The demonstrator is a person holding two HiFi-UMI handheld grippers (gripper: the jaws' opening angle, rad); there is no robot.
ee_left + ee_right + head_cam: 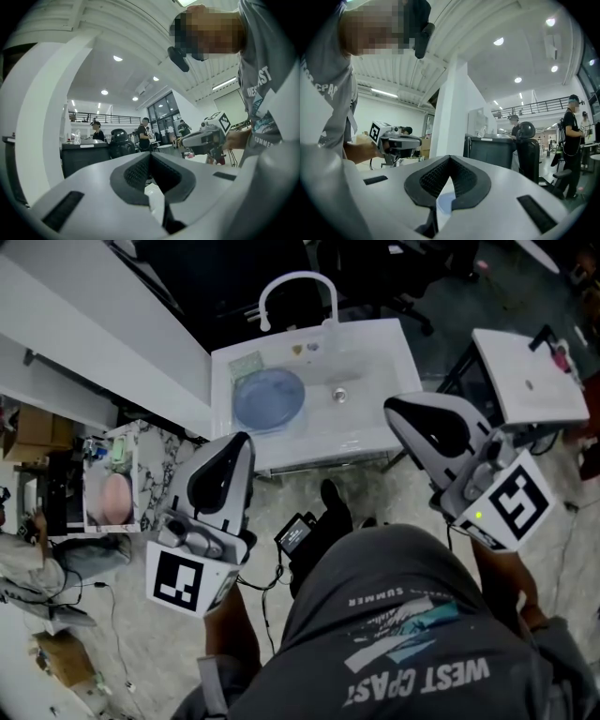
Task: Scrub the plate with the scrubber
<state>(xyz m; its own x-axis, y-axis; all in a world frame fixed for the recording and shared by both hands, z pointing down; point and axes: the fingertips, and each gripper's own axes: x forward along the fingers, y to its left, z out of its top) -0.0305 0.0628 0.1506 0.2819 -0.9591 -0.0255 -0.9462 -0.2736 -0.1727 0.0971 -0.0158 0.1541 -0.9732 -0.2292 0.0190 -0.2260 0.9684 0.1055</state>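
Note:
A round blue plate (269, 399) lies in the basin of the white sink (375, 357), below the curved faucet (298, 292). A small green scrubber (247, 365) rests on the sink's back left corner. Both grippers are held high in front of the person, well short of the sink, and point level. The left gripper (244, 439) has its jaws pressed together with nothing between them; its own view (150, 157) shows the same. The right gripper (390, 409) is likewise shut and empty (450, 160). Each gripper view shows the other gripper (206, 138) (396, 139) in a hand.
A second white unit (530, 381) stands to the sink's right. A marbled stand (141, 465) with small items sits at the left, cardboard boxes (33, 432) beyond it. A black device (298, 535) with cables lies on the floor. People stand by a dark counter (84, 157) in the background.

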